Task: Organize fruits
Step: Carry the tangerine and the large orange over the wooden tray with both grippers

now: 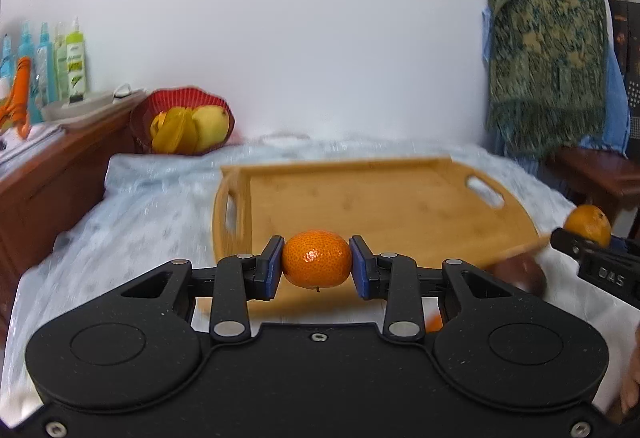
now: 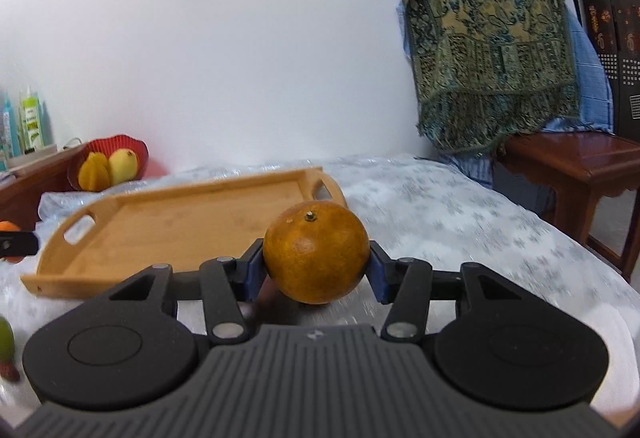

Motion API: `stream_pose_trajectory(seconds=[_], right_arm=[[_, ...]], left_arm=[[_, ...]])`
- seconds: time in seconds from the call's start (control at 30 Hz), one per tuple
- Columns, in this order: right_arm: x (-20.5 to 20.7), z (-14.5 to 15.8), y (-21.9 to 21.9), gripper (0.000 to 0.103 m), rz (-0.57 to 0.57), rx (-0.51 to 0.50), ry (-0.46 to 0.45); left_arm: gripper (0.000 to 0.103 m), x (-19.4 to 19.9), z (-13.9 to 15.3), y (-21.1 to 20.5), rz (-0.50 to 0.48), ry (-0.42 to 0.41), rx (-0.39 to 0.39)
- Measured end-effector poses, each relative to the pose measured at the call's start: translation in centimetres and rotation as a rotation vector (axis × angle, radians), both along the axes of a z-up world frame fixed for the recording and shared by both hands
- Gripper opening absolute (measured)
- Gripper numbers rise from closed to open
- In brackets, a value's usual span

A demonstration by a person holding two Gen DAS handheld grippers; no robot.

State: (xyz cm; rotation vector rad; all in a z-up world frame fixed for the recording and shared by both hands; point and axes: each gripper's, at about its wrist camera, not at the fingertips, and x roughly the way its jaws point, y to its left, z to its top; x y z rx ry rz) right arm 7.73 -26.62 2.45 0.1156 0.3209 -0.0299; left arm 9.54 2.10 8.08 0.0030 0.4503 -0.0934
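White wall, wooden tray (image 1: 360,206), left gripper (image 1: 317,265) clamping mandarin (image 1: 316,258), right gripper (image 2: 316,270) marked "DAS" clamping orange (image 2: 316,250)

You see a glossy, finely dimpled tangerine (image 1: 317,259) between the blue pads of the matt black plastic left tool (image 1: 317,266). The right tool (image 2: 316,270) shows a ribbed grey plastic housing; its orange (image 2: 316,252) has duller, rougher skin. The tray (image 1: 360,198) is smooth light wood. The table (image 2: 460,222) carries a shiny patterned cover.
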Motion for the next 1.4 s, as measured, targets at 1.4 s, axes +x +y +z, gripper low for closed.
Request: stream_pose_trajectory(seconds=[1.4], right_arm=[[22.1, 0.1, 2.7, 0.055, 0.174, 0.068, 0.319]], left_arm=[[0.033, 22.5, -4.7, 0.4, -0.036, 0.23, -0.061]])
